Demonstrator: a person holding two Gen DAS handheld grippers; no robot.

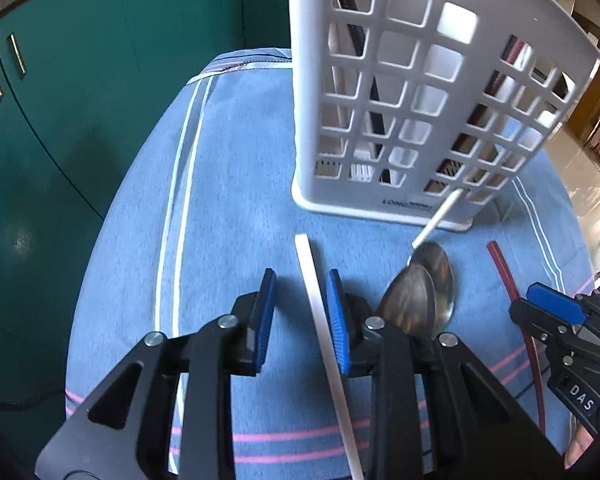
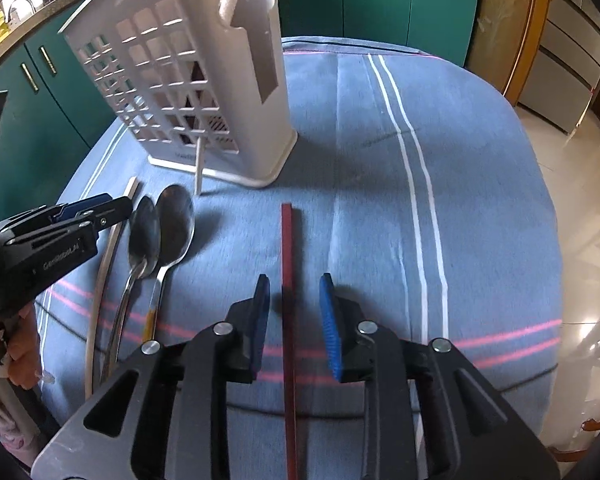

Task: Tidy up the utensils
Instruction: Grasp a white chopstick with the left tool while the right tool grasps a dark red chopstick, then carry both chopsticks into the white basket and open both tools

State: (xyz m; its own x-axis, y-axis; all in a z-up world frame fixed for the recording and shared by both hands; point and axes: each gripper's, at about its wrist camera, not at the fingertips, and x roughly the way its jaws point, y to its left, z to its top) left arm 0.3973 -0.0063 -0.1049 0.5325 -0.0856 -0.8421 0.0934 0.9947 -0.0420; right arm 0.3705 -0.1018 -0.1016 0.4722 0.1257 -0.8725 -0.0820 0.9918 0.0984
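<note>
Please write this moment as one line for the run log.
left gripper: open, astride white chopstick | right gripper: open, astride red chopstick | spoons: on cloth | holder: upright

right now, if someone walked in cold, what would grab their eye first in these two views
The tall white slotted utensil holder standing at the far side of the blue striped tablecloth. In front of it, each open gripper straddles a chopstick: the left gripper over a white chopstick, the right gripper over a dark red chopstick. Two metal spoons lie overlapping between them.

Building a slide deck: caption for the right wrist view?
Open right gripper straddles a dark red chopstick on the blue tablecloth, white utensil holder behind.
</note>
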